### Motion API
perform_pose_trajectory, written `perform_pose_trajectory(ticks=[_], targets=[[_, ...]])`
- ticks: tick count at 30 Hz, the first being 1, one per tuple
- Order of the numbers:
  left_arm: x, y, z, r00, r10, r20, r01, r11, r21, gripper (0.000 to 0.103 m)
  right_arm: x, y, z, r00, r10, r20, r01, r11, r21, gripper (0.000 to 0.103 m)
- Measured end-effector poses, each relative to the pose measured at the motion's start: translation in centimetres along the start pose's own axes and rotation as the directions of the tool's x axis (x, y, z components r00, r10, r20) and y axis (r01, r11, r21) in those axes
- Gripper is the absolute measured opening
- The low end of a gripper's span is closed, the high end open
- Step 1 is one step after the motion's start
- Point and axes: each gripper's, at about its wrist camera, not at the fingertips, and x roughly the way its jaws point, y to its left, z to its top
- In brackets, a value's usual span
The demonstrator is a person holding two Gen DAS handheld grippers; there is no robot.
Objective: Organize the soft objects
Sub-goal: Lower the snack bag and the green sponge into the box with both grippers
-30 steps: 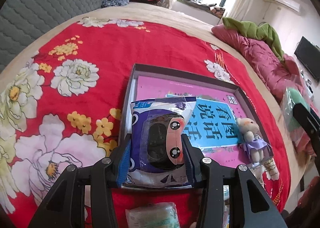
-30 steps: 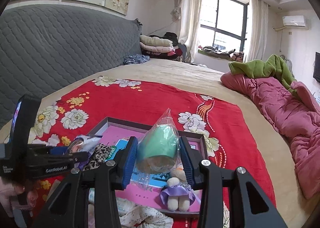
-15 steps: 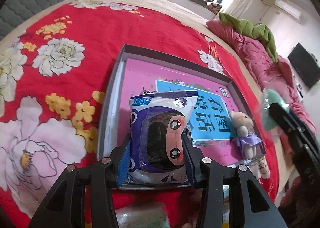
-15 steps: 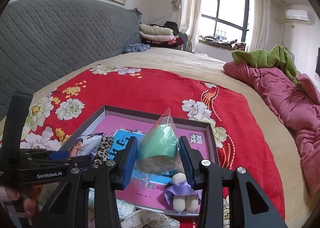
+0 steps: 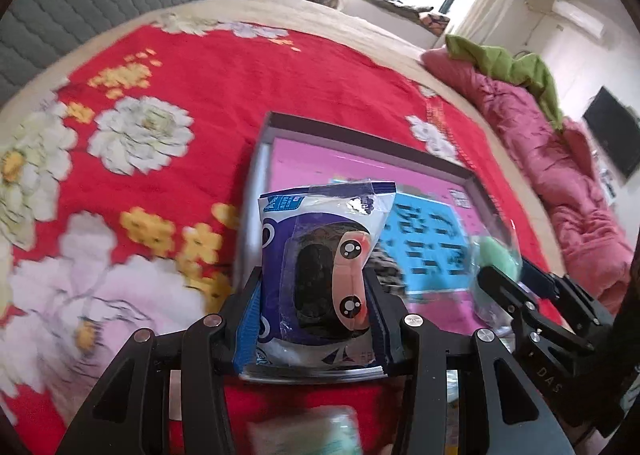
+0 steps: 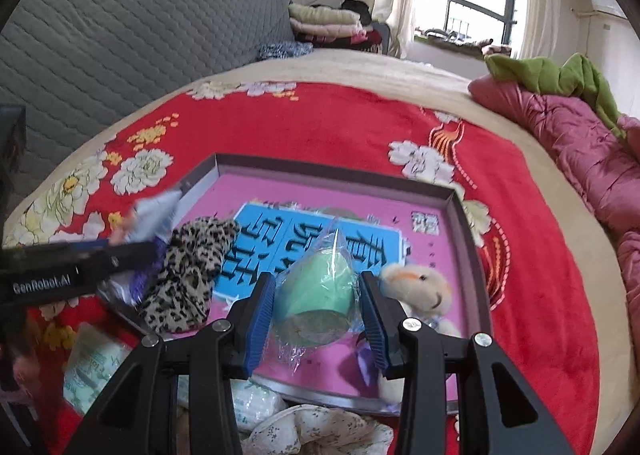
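My left gripper (image 5: 316,295) is shut on a purple and white plastic packet (image 5: 320,267) with a cartoon face, held over the near left corner of the grey tray (image 5: 260,159). My right gripper (image 6: 318,295) is shut on a green soft item in a clear bag (image 6: 316,291), held low over the tray's pink and blue lining (image 6: 320,191). In the tray lie a leopard-print cloth (image 6: 188,275) at the left and a small plush toy (image 6: 420,287) at the right. The right gripper also shows in the left wrist view (image 5: 504,279).
The tray sits on a red flowered bedspread (image 6: 340,123). White packets (image 6: 92,367) and a floral cloth (image 6: 316,431) lie in front of the tray. A pink quilt (image 6: 580,159) lies at the right, a grey headboard (image 6: 140,39) at the back left.
Both grippers have moved down and forward over the tray with their loads. The right gripper now sits close beside the left one. The leopard cloth has come into view.
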Motion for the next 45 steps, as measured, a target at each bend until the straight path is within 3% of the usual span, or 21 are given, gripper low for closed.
perform_pose_trajectory(ticks=[14,27,45], targets=[[0.7,-0.4,-0.4,1.000,0.025,-0.017,-0.025,0.999,0.024,0.047,1.0,0.0,-1.1,0.996,-0.061,-0.070,0.058,0.997,-0.045,0.043],[1.5,-1.2,-1.0,0.996,-0.060,-0.060,0.061,0.998,0.010,0.048,0.6,-1.4,-1.7,0.992,-0.090,-0.086,0.088,0.996,-0.036,0.044],[1.0,-1.2,-0.7,1.000,0.014,-0.023,-0.013,0.999,0.050,0.049,-0.1,-1.7,-1.9,0.994,-0.075,-0.078,0.074,0.997,-0.022,0.050]])
